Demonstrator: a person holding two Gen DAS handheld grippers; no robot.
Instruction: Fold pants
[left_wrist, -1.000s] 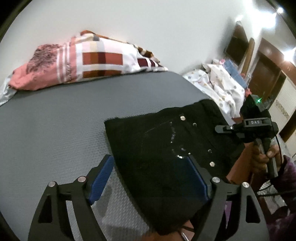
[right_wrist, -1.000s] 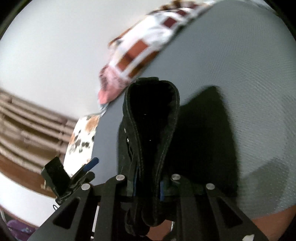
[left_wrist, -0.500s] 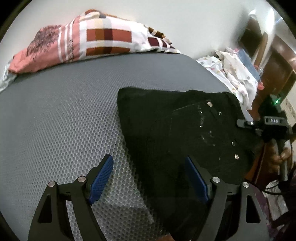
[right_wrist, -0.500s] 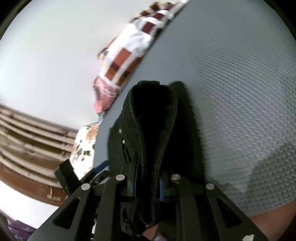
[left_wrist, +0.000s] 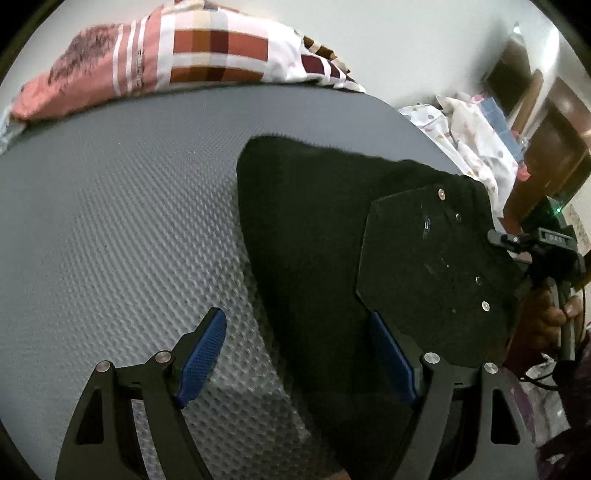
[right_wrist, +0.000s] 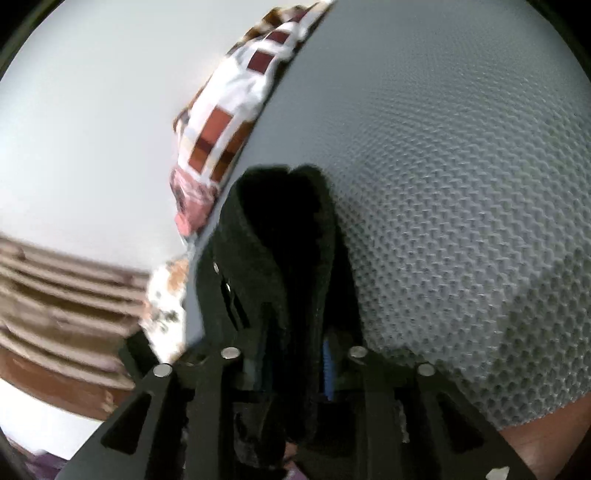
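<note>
black pants (left_wrist: 332, 236) flat on grey mat (left_wrist: 110, 229). left gripper (left_wrist: 295, 354) wide open, nothing pinched. right gripper (right_wrist: 295, 363) jaws just loosening around waistband, pads probably still touching, view murky.

left gripper (left_wrist: 295, 354): black skeletal arms with triangular cut-outs, silver round screws at the joints, ribbed blue pads (left_wrist: 201, 356) on the fingers. right gripper (right_wrist: 295, 360) is the same build, black frame, silver screws, a blue pad. seen from the left wrist, it carries a small green light and a black cable (left_wrist: 543, 380).
</note>
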